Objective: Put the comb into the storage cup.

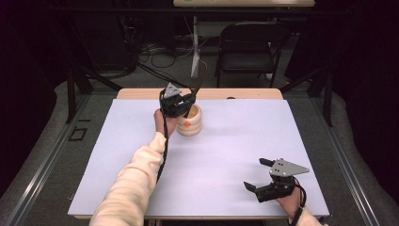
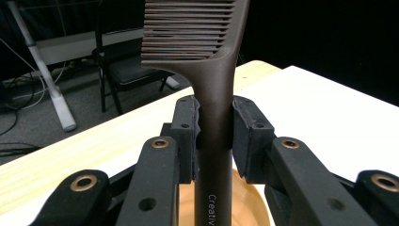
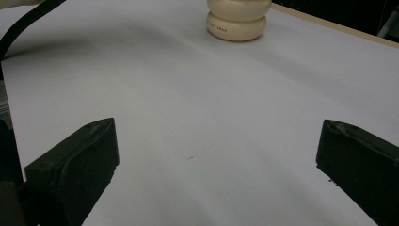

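while clamped in the left tool (image 2: 214, 136), comb (image 2: 207, 56) upright over cream holder (image 1: 190, 123); right tool (image 1: 264, 175) wide, well apart.

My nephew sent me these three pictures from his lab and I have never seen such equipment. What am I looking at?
A person sits at a white table and holds a hand-operated gripper in each hand. One picture looks down from above; the other two come from cameras riding on the grippers, so black jaws rise from the bottom. The left gripper is shut on the handle of a dark brown comb, above a cream ribbed pot. The right gripper rests near the table's front edge, jaws wide open and empty.
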